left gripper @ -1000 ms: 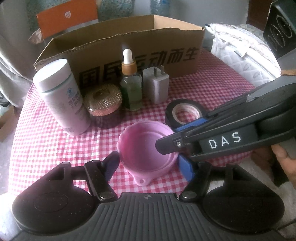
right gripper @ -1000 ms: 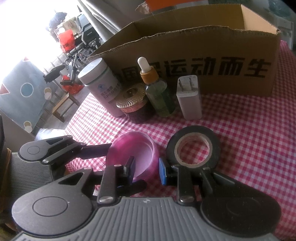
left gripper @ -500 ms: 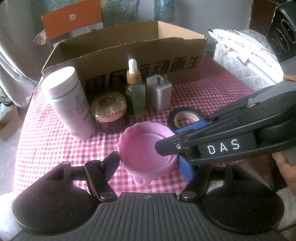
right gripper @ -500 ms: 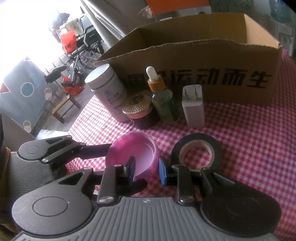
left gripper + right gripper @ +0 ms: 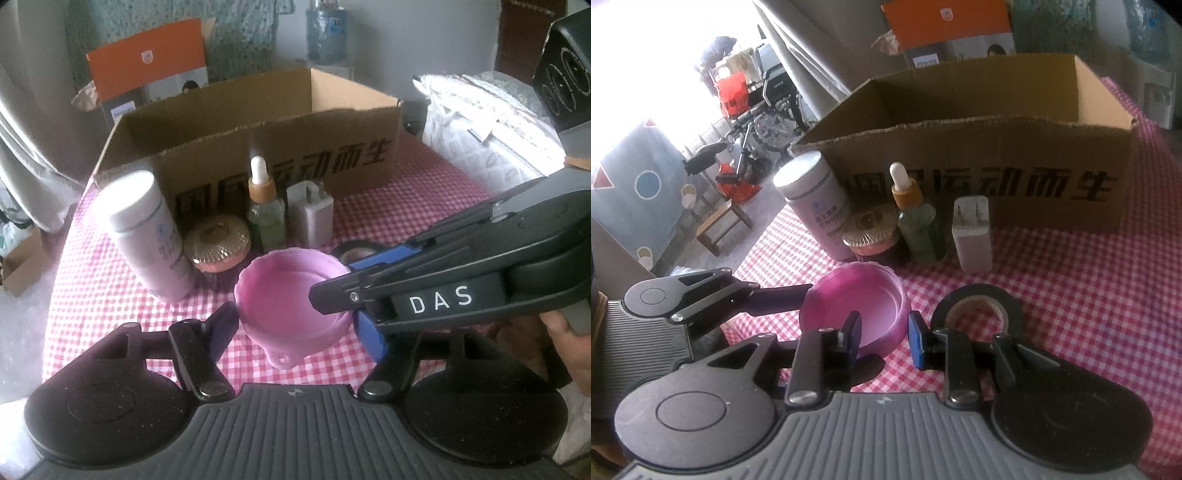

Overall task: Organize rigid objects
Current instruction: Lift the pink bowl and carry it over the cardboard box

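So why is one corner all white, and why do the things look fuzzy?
Right wrist view: window daylight washes out the top-left corner. Left wrist view: the white plastic bottle and the glass dropper bottle look smeared, and the brown cardboard box bends from the fisheye lens.

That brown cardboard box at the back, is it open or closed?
Open. The cardboard box has no lid across its top, and its inner walls show.

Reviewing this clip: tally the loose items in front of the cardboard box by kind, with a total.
Bottles: 2 (white plastic pill bottle, green glass dropper bottle)
Jars: 1 (dark jar with gold lid)
Chargers: 1 (white plug charger)
Tape rolls: 1 (black tape roll)
Bowls: 1 (pink plastic bowl)
Total: 6
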Demonstrator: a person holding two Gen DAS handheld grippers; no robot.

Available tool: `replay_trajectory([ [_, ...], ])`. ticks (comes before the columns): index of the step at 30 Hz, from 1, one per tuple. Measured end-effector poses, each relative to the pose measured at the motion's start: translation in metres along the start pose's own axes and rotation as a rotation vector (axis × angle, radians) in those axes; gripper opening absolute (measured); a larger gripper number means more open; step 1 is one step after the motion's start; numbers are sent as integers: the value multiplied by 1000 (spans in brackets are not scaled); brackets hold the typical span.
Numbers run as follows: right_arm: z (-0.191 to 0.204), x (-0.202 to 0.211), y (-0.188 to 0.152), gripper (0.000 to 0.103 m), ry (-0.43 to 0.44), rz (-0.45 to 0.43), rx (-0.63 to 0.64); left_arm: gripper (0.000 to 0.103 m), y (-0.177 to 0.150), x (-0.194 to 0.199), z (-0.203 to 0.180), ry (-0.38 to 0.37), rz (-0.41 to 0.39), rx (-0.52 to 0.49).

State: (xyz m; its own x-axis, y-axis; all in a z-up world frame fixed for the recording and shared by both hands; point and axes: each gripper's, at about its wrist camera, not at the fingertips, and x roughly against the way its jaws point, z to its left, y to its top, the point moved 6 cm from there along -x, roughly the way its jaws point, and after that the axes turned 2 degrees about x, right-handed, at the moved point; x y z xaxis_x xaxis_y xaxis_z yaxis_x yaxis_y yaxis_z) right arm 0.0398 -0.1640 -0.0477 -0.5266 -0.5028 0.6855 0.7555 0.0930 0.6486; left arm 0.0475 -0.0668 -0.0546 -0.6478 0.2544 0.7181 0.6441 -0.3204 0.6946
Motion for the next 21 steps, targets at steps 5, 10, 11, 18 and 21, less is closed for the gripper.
replay_trajectory([
  [5,6,21,16,30,-1,-62,33,69,16,17,-2,21,-67,-7],
  [10,15,49,47,30,-11,-144,92,69,49,36,0,47,-166,-11],
  [11,16,54,55,30,-13,-161,104,69,55,38,1,50,-181,-9],
  [18,15,71,112,30,-18,-214,166,69,108,41,14,60,-256,35],
  [21,8,64,137,30,-12,-198,170,69,129,29,25,51,-248,72],
])
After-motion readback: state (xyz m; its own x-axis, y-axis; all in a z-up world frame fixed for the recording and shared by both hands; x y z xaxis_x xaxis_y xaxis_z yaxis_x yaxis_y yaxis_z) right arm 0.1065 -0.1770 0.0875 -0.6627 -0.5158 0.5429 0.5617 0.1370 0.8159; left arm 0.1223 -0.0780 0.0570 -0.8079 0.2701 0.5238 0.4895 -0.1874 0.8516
